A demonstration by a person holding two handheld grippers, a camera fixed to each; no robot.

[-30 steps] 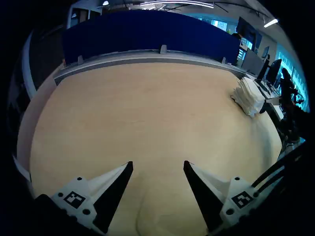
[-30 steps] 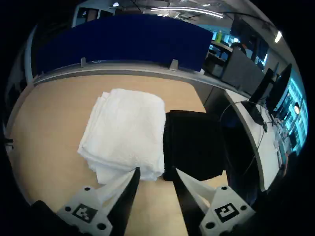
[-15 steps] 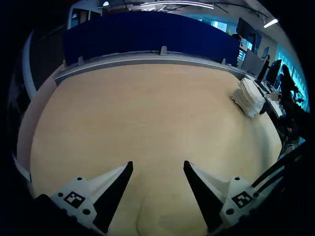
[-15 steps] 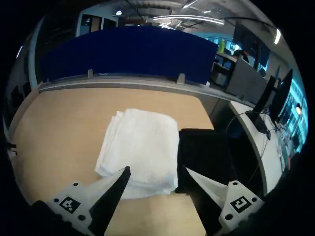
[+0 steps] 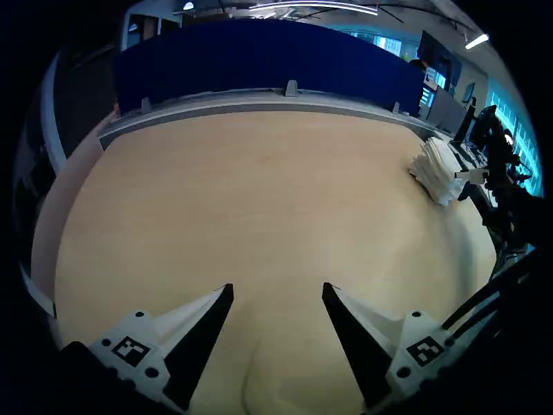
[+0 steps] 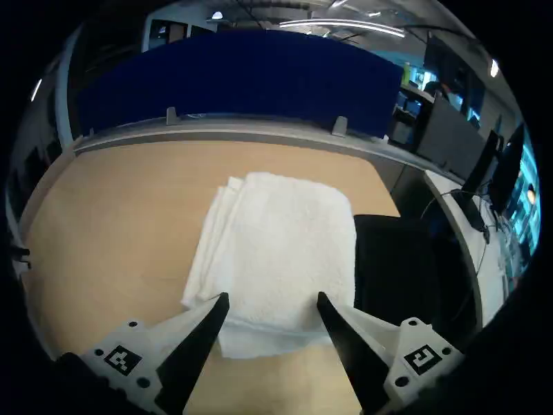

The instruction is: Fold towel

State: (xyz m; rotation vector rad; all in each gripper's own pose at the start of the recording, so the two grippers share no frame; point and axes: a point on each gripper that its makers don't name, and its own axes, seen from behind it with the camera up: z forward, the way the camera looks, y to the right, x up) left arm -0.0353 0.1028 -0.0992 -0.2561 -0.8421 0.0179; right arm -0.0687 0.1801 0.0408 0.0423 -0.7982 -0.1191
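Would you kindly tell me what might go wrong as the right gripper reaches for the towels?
1. The right gripper hangs open at the near edge of the towel stack. Its layers lie close together, so it may pinch several at once.
2. The stack sits at the table edge beside a black chair; a sideways pull might drag towels off.
3. The left gripper is open over bare table, too far away to steady the stack.

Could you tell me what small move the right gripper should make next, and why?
Probably lower the right gripper and pinch the near edge of the top towel. Its fingers stand open just above that edge, holding nothing, and the towels are still stacked, so one has to come off first. The left gripper hangs open over bare table.
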